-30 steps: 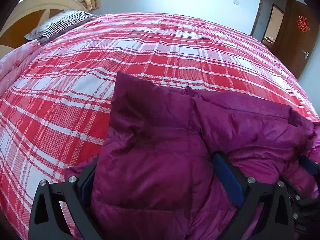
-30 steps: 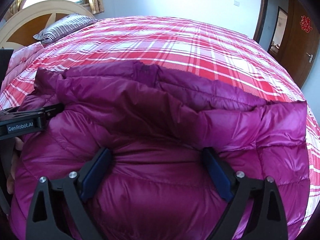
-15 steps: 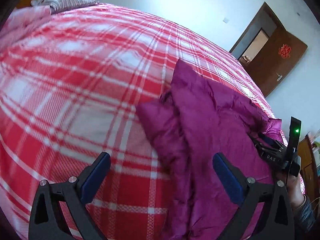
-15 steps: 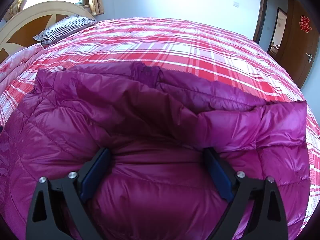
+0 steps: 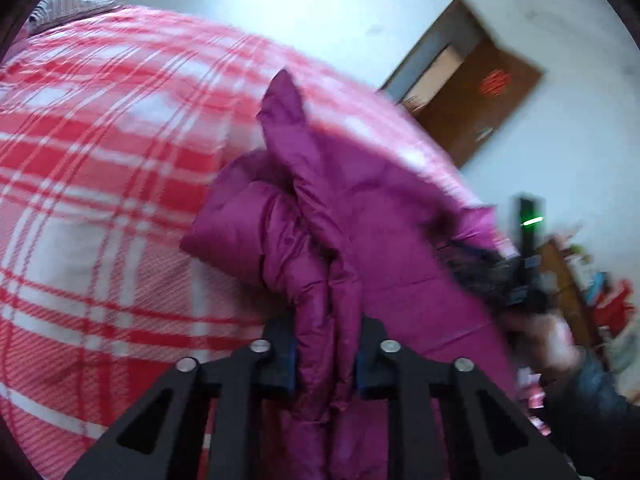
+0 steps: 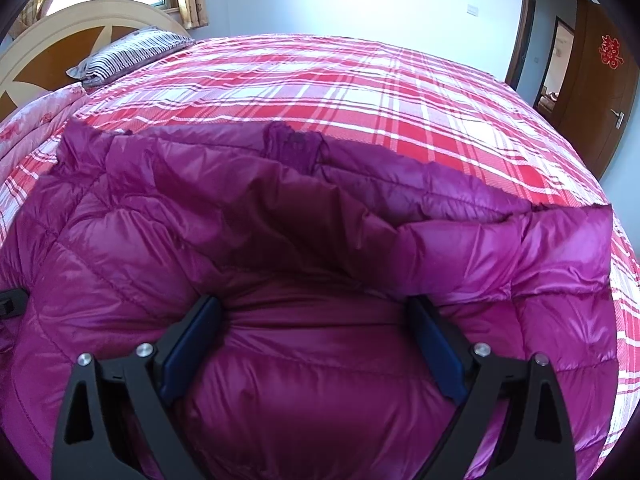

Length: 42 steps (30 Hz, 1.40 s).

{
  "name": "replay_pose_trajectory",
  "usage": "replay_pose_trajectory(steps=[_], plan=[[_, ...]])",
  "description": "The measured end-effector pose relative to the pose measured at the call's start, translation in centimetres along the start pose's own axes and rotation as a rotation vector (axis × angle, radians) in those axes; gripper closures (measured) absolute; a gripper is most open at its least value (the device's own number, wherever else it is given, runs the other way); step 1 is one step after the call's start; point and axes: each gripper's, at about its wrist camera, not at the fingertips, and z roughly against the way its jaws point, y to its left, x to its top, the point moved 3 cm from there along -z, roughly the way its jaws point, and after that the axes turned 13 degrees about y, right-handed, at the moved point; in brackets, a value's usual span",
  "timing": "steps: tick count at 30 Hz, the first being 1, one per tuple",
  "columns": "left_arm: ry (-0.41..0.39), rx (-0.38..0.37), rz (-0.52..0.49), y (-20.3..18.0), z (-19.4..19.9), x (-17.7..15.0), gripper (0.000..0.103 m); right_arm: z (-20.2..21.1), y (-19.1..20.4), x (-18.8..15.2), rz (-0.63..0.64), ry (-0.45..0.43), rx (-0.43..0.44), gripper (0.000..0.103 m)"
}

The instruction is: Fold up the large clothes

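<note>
Tongs on the left [image 5: 326, 354] are drawn close together, pinching a thick vertical ridge of the magenta down jacket [image 5: 360, 248] between their dark blue pads [image 5: 290, 354]. The pinched fold runs from 6 o'clock up the middle of the left wrist view and ends in a pointed flap near 12 o'clock. That view is blurred, so fine detail is hard to read.

The right tongs [image 6: 314, 340] stand wide apart. A puffy mound of the jacket [image 6: 320, 380] bulges up between the two blue pads [image 6: 188, 348], and both pads press against the fabric on either side without closing on it. In the left wrist view the right tongs [image 5: 516, 280] show at 3 o'clock as a dark, blurred shape with a green light, resting at the jacket's far edge, with a hand [image 5: 548, 344] behind them.

The jacket lies spread on the bed [image 6: 400, 92], which is covered with a red and white plaid sheet. In the right wrist view it fills the lower half, its collar toward 12 o'clock and a quilted panel reaching out to 3 o'clock. A striped pillow [image 6: 128, 56] sits at 10 o'clock by the curved headboard [image 6: 48, 48], and a brown door [image 6: 600, 92] stands at 2 o'clock.
</note>
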Motion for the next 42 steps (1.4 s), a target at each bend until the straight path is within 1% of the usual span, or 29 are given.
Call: replay_pose_trajectory(steps=[3,5,7,11,13,16,17,19,20,21,22,25,26,27,29,31,32,34,35,36,37,38,39,40,41,42], plan=[[-0.075,-0.158,-0.035,-2.6,2.4,0.4,0.087,0.0,0.0,0.1,-0.003,-0.002,0.007,0.007],[-0.098,-0.193,-0.082,-5.0,3.5,0.9,0.087,0.0,0.0,0.1,-0.002,-0.004,0.007,0.007],[-0.102,-0.219,-0.122,-7.5,3.9,1.5,0.087,0.1,-0.1,0.0,-0.004,-0.008,0.018,0.007],[-0.117,-0.252,-0.162,-12.6,3.4,3.3,0.087,0.3,-0.3,0.0,-0.014,-0.017,0.043,0.006],[-0.116,-0.220,-0.190,-14.4,3.1,4.2,0.087,0.3,-0.4,0.0,-0.016,-0.019,0.055,0.006],[-0.114,-0.133,-0.297,-18.3,2.1,4.1,0.087,0.7,-0.8,0.1,-0.022,-0.013,0.098,0.006],[-0.109,-0.118,-0.328,-18.8,1.9,3.8,0.087,1.3,-1.3,0.0,-0.017,-0.008,0.140,0.006],[-0.100,-0.078,-0.410,-20.4,1.3,2.8,0.087,2.8,-2.7,-0.6,-0.019,-0.001,0.193,0.006],[-0.096,-0.054,-0.465,-21.4,0.8,2.0,0.086,3.9,-3.7,-1.1,-0.041,-0.008,0.218,0.006],[-0.093,-0.037,-0.497,-21.6,0.5,1.4,0.086,4.7,-4.6,-1.4,-0.057,-0.016,0.240,0.006],[-0.092,-0.018,-0.527,-22.2,-0.1,0.7,0.086,5.9,-6.0,-1.8,-0.072,-0.025,0.262,0.006],[-0.075,0.005,-0.568,-23.5,-2.1,0.2,0.086,9.1,-11.5,-3.2,-0.171,-0.070,0.257,0.005],[-0.069,0.012,-0.575,-23.9,-2.9,0.0,0.086,10.2,-13.8,-3.7,-0.239,-0.084,0.285,0.005],[-0.064,0.021,-0.584,-24.3,-3.7,-0.5,0.086,11.4,-15.7,-4.1,-0.304,-0.100,0.332,0.005],[-0.056,0.052,-0.609,-25.0,-5.5,-0.8,0.086,14.0,-18.3,-4.6,-0.374,-0.157,0.441,0.005],[-0.052,0.113,-0.651,-25.8,-7.6,-1.3,0.086,16.6,-19.0,-4.6,-0.372,-0.208,0.491,0.002],[-0.049,0.145,-0.676,-26.1,-8.6,-1.5,0.086,17.6,-18.7,-4.3,-0.348,-0.217,0.523,0.001],[-0.057,0.221,-0.734,-26.8,-10.5,-2.0,0.086,18.3,-17.3,-3.6,-0.271,-0.186,0.561,0.001],[-0.061,0.255,-0.763,-27.1,-11.4,-2.3,0.085,18.3,-16.3,-3.1,-0.229,-0.162,0.558,0.001],[-0.067,0.280,-0.778,-27.6,-11.9,-2.7,0.085,17.9,-15.6,-2.9,-0.204,-0.134,0.550,0.003],[-0.072,0.299,-0.791,-27.8,-12.3,-2.9,0.085,17.0,-14.5,-2.4,-0.164,-0.081,0.542,0.005],[-0.079,0.314,-0.807,-28.1,-12.6,-3.2,0.085,16.2,-13.9,-2.1,-0.138,-0.047,0.535,0.014],[-0.085,0.333,-0.817,-28.3,-12.8,-3.5,0.085,15.1,-13.2,-1.8,-0.117,-0.006,0.527,0.028],[-0.089,0.355,-0.818,-28.6,-12.9,-3.5,0.085,14.5,-12.9,-1.8,-0.111,0.018,0.521,0.036],[-0.101,0.371,-0.809,-28.6,-12.3,-3.7,0.082,13.4,-12.6,-1.6,-0.102,0.053,0.479,0.055],[-0.106,0.362,-0.802,-28.8,-11.6,-3.8,0.081,13.0,-12.9,-2.2,-0.100,0.062,0.443,0.075]])
